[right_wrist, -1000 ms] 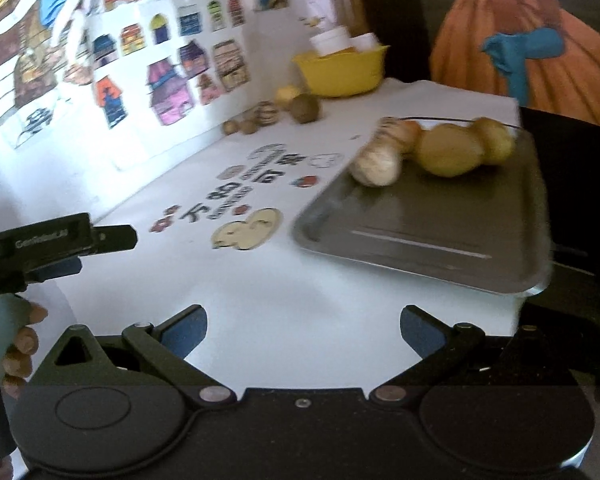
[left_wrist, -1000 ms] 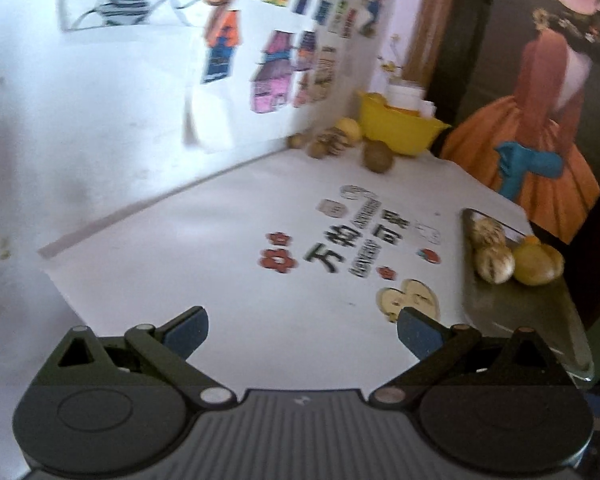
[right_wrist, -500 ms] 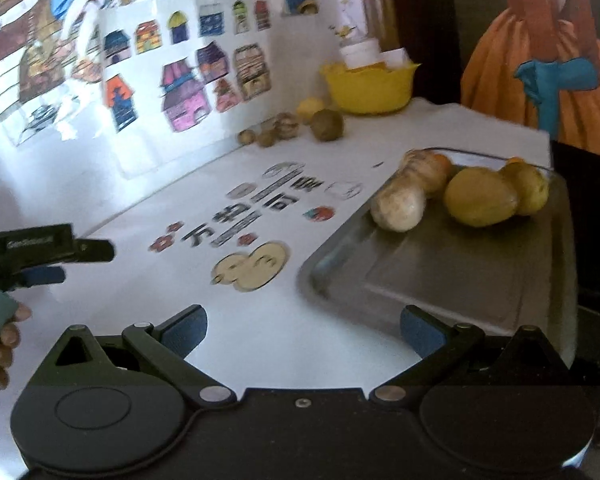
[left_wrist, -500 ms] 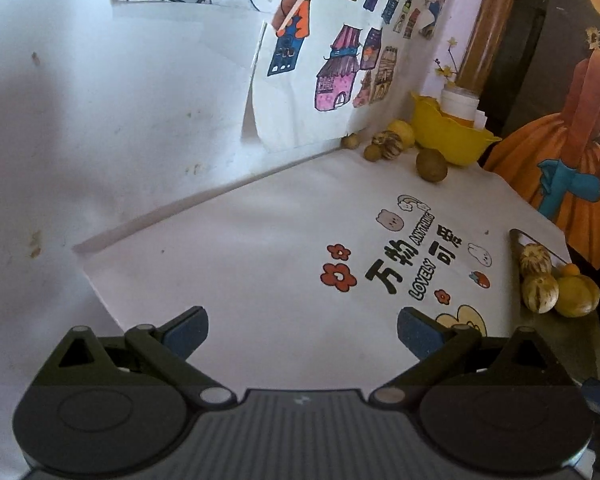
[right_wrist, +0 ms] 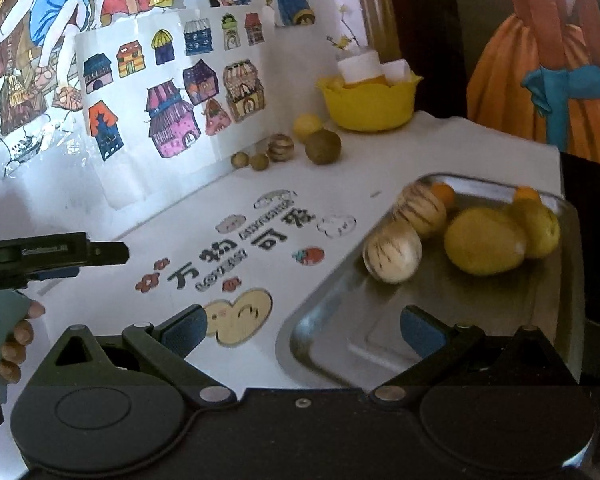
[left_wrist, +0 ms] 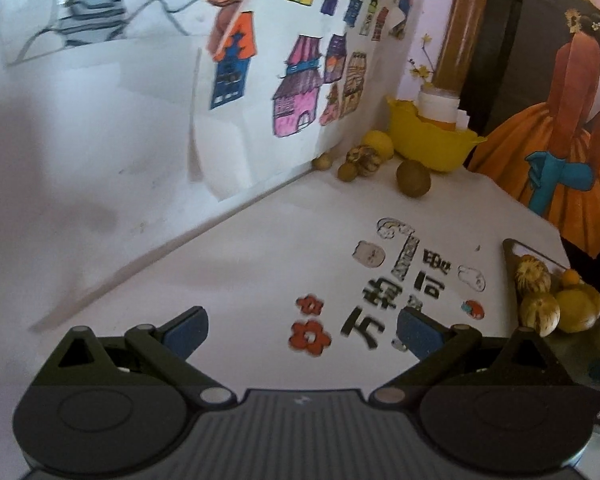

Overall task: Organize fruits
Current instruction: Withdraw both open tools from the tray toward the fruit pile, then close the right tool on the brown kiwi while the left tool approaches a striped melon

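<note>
Where the metal tray (right_wrist: 556, 320) sits at the right edge of the white bench (left_wrist: 260, 264), five fruits crowd its far end: two pale striped melons (right_wrist: 392, 257), a large yellow fruit (right_wrist: 484, 240) touching a second yellow one behind it, and a small orange piece at the back rim. More fruit lies loose at the far corner of the bench, against the wall: a brown round fruit (right_wrist: 323, 146), a small yellow one (right_wrist: 307, 127), a striped one (right_wrist: 280, 147) and two small brownish balls (right_wrist: 250, 160), all just beside a yellow bowl (right_wrist: 370, 100) that holds white containers. Printed characters and cartoon stickers (right_wrist: 236, 256) mark the bench between the two groups. The right tongs (right_wrist: 300, 330) are spread wide and empty, one blue pad above the tray's near end, the other above the bench. The left tongs (left_wrist: 302, 330) are likewise spread wide with nothing between them, hovering over bare bench; the right view shows a hand (right_wrist: 14, 340) on their handle. Coloured drawings of houses (left_wrist: 300, 92) hang on the wall.
</note>
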A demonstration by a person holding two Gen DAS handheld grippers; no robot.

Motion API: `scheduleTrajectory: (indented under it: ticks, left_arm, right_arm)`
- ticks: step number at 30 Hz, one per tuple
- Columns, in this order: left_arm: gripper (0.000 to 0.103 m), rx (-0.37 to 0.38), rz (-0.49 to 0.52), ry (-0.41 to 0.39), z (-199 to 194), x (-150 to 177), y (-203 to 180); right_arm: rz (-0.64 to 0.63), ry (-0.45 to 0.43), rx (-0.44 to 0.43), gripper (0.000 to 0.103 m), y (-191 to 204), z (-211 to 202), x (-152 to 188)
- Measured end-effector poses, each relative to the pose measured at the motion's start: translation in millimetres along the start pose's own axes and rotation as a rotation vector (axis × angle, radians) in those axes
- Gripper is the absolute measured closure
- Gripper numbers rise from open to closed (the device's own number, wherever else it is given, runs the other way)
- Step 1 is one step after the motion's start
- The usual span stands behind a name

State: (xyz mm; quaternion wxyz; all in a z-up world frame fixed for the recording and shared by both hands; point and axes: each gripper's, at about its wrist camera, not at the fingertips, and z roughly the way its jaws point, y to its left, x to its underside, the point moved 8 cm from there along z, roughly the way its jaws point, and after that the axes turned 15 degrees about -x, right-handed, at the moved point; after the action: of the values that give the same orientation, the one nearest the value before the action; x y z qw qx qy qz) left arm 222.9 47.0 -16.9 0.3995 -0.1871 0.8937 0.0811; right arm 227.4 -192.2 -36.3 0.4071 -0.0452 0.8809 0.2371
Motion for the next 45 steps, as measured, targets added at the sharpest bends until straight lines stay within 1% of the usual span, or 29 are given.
scheduleTrajectory:
  ticks: [3, 8, 11, 16, 20, 22, 27, 31, 35, 41, 44, 45]
  left_arm:
    - [0.0, 0.036, 0.06, -0.02, 10, -8, -9]
    - [0.0, 0.073, 0.199, -0.122, 25, -27, -23]
    - [0.0, 0.099, 0.251, -0.171, 36, -40, -34]
    - [0.0, 0.123, 0.349, -0.213, 56, -49, -52]
    - [0.0, 0.135, 0.408, -0.222, 69, -52, -64]
    - [0.0, 0.14, 0.43, -0.23, 72, -53, -68]
    - [0.0, 0.147, 0.47, -0.263, 78, -61, -78]
    - [0.0, 0.134, 0.498, -0.287, 86, -67, -83]
    - [0.0, 0.125, 0.529, -0.311, 94, -73, -93]
    - [0.0, 0.113, 0.593, -0.367, 107, -89, -118]
    - [0.0, 0.136, 0.623, -0.365, 116, -95, -134]
    - [0.0, 0.132, 0.638, -0.361, 120, -97, -138]
  right_arm:
    - [-0.024, 0.015, -0.028, 0.001, -1, 6, -13]
    - [0.002, 0.05, -0.09, 0.001, -12, 11, -43]
    - [0.015, 0.09, -0.089, 0.001, -22, 20, -65]
    - [0.023, 0.136, -0.104, 0.001, -31, 39, -102]
    - [-0.032, 0.18, -0.104, 0.001, -29, 64, -123]
    - [-0.057, 0.202, -0.121, 0.001, -27, 78, -133]
    - [-0.025, 0.238, -0.152, 0.001, -34, 113, -151]
    - [0.025, 0.259, -0.151, 0.001, -47, 138, -162]
    - [0.04, 0.244, -0.122, 0.001, -63, 159, -174]
    - [0.144, 0.179, -0.087, 0.001, -96, 190, -200]
    - [0.175, 0.157, -0.061, 0.001, -109, 205, -211]
    - [0.178, 0.158, -0.053, 0.002, -112, 211, -213]
